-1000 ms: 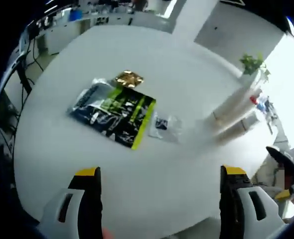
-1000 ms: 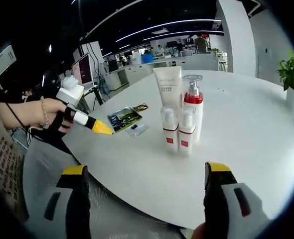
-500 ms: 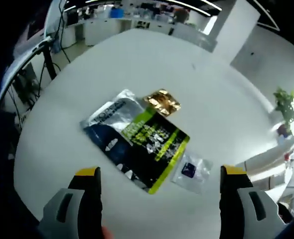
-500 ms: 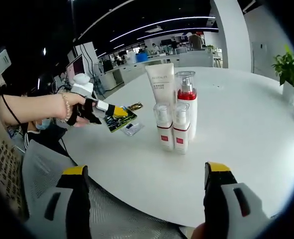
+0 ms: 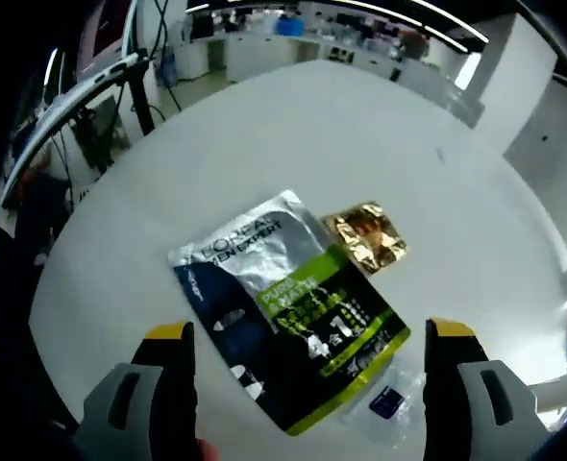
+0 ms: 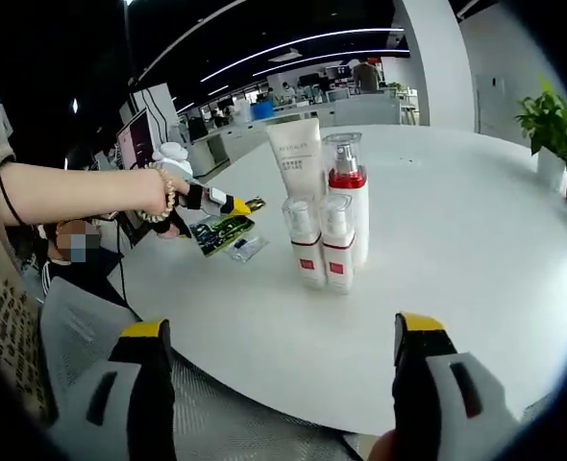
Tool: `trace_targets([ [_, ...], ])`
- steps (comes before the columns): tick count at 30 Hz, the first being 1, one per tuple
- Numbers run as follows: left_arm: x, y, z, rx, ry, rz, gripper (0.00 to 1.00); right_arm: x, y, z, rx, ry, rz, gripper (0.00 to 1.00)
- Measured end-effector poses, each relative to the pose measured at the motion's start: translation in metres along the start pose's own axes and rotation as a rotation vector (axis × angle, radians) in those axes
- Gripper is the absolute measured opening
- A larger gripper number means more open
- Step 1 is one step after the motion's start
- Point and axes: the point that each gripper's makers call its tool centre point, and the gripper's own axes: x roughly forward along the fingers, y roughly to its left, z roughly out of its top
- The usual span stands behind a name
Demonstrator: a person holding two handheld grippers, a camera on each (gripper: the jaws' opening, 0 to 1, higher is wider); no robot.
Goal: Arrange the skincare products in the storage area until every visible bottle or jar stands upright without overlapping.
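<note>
Vs earlier frames: left gripper [image 5: 308, 384] has come closer over the flat silver, dark-blue and lime-green foil sachet pack [image 5: 283, 341] w/ printed lettering; the pack now sits between its two yellow-tipped jaws in left gripper view, where 1 s ago it lay well ahead. Jaws wide apart, nothing held, and I can't tell if they touch the white round table [image 5: 264, 125]. In right gripper view the left gripper [image 6: 224, 205] has likewise moved fwd, from the table edge to above the pack [image 6: 219, 233]; person's hand [image 6: 173, 197] w/ a bead bracelet grips it.

Left gripper view gives detail that the other lacks: small crinkled gold foil sachet [image 5: 365, 237] just beside the pack's far right edge, and a small clear plastic sachet w/ a dark-blue square [image 5: 384, 403] just past the pack's lime-green end, near the right jaw. All lie flat on the table.

Right gripper view gives the bottles: tall white squeeze tube [image 6: 296, 168] standing on its cap, tall white pump bottle w/ red collar and clear cap [image 6: 346, 206] just right of it, two short white bottles w/ red labels [image 6: 323, 245] side by side in front. All four upright, clustered close, mid-table, well apart from the sachets. Right gripper [image 6: 282, 384] hangs off the table's near edge, jaws spread, empty. Green pot plant [image 6: 551, 125] at far right
</note>
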Motion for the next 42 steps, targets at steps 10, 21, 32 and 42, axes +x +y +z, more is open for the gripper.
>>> trace_targets([
  [10,0.013,0.012,0.006,0.037,-0.029,0.119,0.97,0.001,-0.002,-0.002,0.008,0.010,-0.007,0.96],
  [21,0.018,0.014,0.010,0.058,-0.040,0.155,0.97,0.001,-0.003,-0.003,0.017,0.016,-0.011,0.96],
  [32,0.016,0.019,0.013,0.147,-0.059,0.109,0.90,0.001,-0.003,-0.004,0.018,0.022,-0.009,0.96],
  [42,0.007,0.032,0.014,0.263,-0.091,0.007,0.76,0.001,-0.001,-0.004,0.017,0.022,-0.002,0.95],
])
